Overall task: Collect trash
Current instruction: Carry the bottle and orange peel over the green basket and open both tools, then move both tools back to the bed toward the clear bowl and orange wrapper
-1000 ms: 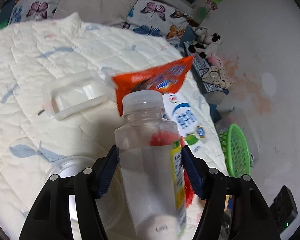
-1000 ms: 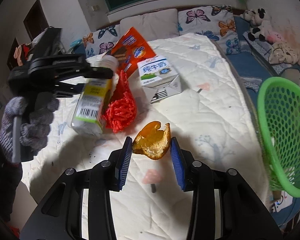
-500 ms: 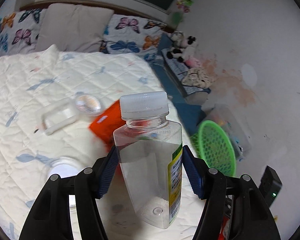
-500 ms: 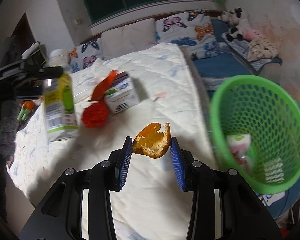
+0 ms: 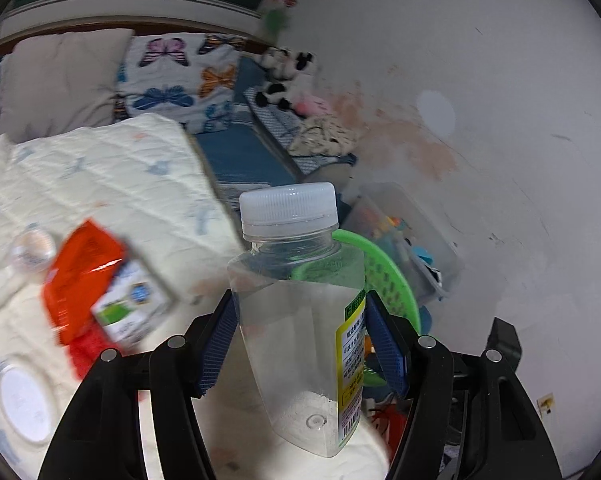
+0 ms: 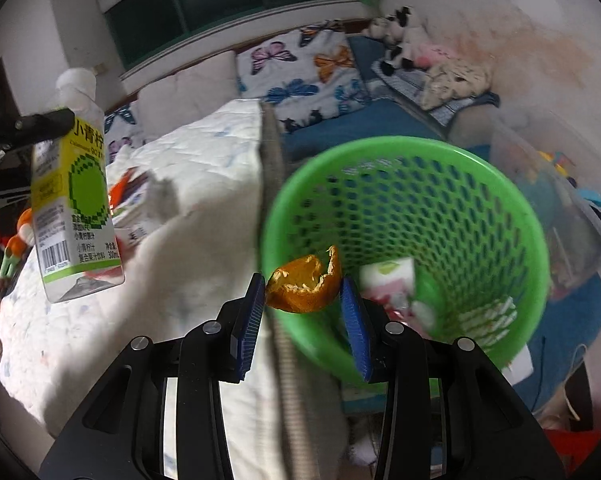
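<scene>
My left gripper (image 5: 300, 320) has its jaws closed on a clear, square-shouldered plastic juice bottle (image 5: 300, 312) with a ribbed white cap and a yellow-green label, held upright above the quilted white bed (image 5: 100, 184). My right gripper (image 6: 302, 296) pinches a curled, ragged orange peel (image 6: 304, 286), jaws narrow, over the near rim of the green perforated plastic basket (image 6: 404, 216). At nine o'clock of the bottle lie a glossy orange snack wrapper (image 5: 80, 276) and a milk carton (image 5: 130, 306).
</scene>
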Tool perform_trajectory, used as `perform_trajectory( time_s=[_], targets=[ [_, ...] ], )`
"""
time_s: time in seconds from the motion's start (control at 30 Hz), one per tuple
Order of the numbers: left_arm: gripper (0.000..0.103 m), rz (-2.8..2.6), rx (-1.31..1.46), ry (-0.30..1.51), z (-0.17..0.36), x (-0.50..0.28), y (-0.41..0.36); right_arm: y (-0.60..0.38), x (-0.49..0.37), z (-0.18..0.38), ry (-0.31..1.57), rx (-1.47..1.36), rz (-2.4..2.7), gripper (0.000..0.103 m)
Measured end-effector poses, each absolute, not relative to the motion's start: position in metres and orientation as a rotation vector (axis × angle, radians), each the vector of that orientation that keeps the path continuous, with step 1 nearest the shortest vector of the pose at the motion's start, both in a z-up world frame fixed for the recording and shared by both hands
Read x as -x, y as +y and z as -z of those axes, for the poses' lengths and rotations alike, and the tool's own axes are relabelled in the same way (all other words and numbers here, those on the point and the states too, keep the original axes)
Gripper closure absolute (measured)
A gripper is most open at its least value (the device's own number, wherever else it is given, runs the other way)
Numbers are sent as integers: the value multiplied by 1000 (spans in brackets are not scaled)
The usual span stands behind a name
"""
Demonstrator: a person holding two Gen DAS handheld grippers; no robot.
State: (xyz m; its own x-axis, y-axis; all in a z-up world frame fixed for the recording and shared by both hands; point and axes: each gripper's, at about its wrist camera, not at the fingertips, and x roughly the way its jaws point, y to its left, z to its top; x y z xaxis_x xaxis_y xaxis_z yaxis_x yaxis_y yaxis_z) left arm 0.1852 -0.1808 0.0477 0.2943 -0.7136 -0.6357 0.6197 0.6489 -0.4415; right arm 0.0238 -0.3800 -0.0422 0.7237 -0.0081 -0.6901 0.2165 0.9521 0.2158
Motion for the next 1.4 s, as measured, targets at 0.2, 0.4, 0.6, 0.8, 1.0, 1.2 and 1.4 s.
perform_trajectory(
  time_s=[0.2, 0.4, 0.6, 0.8, 1.0, 1.2, 1.4],
  targets=[
    [41, 937, 66, 909, -45, -177, -233, -413, -15, 53, 768, -336, 178, 61],
    [41, 952, 20, 896, -41, -170, -273, -433, -6, 59, 766, -380, 209, 51],
    [41, 947, -1, 878, -31, -168, -300, -442, 6, 55, 738, -392, 232, 42],
    [41, 943, 6, 891, -17, -163, -321, -443, 16, 52, 724, -393, 242, 37],
    [34, 937, -13, 934, -1, -159, -336, -443, 21, 48, 710, -397, 242, 35],
    [32, 941, -9, 926, -3, -154, -327, -440, 24, 44, 699, -392, 233, 35],
    [32, 894, -24, 880, -12, -146, -292, -420, 22, 39, 696, -370, 191, 32]
  ],
)
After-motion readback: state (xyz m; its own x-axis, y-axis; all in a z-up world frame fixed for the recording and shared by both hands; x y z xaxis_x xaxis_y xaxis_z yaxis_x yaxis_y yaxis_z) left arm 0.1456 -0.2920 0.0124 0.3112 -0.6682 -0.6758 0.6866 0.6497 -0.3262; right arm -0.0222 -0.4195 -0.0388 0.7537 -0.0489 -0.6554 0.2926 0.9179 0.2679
